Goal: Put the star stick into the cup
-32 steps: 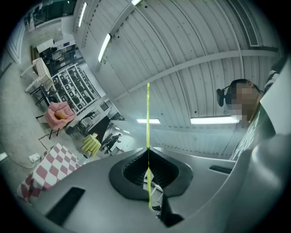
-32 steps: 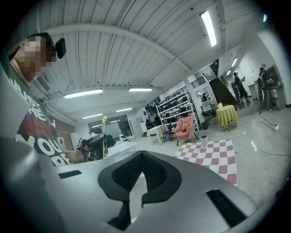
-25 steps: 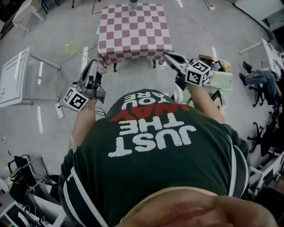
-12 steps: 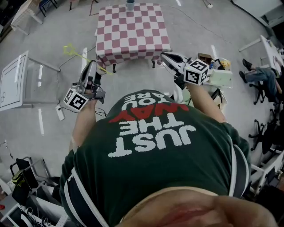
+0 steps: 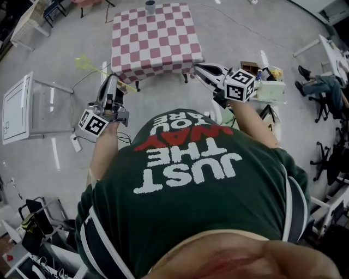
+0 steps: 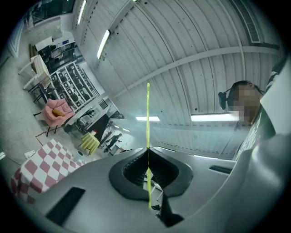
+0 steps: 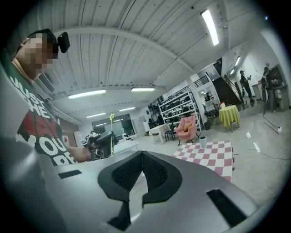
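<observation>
The left tongs (image 6: 148,152) are clamped on the thin yellow star stick (image 6: 148,113), which is held above the floor, well apart from the cup (image 5: 150,6); the cup stands at the far edge of the checkered desk (image 5: 158,43); the right tongs (image 7: 142,157) are pressed together with nothing between them.

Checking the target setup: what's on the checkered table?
Only a cup, near the table's far edge; its inside doesn't show. The star stick isn't there: the left gripper's jaws are shut on it.
</observation>
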`<state>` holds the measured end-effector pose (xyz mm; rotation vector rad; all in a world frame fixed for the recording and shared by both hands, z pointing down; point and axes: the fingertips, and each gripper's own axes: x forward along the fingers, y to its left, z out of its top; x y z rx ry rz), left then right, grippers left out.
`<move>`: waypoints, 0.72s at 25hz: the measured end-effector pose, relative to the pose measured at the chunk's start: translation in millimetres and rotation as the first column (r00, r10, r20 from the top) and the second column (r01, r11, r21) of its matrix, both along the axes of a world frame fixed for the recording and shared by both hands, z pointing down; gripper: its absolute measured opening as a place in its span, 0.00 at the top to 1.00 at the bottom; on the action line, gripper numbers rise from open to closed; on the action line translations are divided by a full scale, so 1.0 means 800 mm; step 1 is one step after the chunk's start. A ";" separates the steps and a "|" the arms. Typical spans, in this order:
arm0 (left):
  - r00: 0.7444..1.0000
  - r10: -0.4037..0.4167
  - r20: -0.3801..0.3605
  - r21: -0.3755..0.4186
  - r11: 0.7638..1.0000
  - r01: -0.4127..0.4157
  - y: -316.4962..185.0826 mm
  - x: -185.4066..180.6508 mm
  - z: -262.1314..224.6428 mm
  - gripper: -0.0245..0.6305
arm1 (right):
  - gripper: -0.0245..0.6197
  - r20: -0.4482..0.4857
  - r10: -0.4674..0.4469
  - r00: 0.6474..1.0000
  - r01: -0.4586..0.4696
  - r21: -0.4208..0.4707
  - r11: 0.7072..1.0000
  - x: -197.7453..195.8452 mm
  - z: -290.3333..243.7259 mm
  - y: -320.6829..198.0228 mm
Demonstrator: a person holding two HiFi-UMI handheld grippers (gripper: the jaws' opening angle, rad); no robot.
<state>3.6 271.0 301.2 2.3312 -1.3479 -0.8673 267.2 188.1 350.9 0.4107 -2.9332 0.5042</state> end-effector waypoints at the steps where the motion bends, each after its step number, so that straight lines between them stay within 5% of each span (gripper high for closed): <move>1: 1.000 0.003 0.003 0.001 1.000 -0.003 -0.004 0.009 -0.001 0.95 | 0.91 0.001 -0.001 1.000 0.001 0.000 1.000 0.009 0.000 -0.002; 12: 0.998 0.047 0.034 -0.016 0.999 -0.046 -0.052 0.113 -0.005 0.95 | 0.91 0.018 -0.004 1.000 0.004 -0.012 1.000 0.102 0.013 -0.029; 18: 0.996 0.074 0.054 -0.034 0.997 -0.073 -0.080 0.123 0.003 0.95 | 0.91 0.023 0.017 1.000 -0.016 -0.046 0.999 0.110 0.034 -0.052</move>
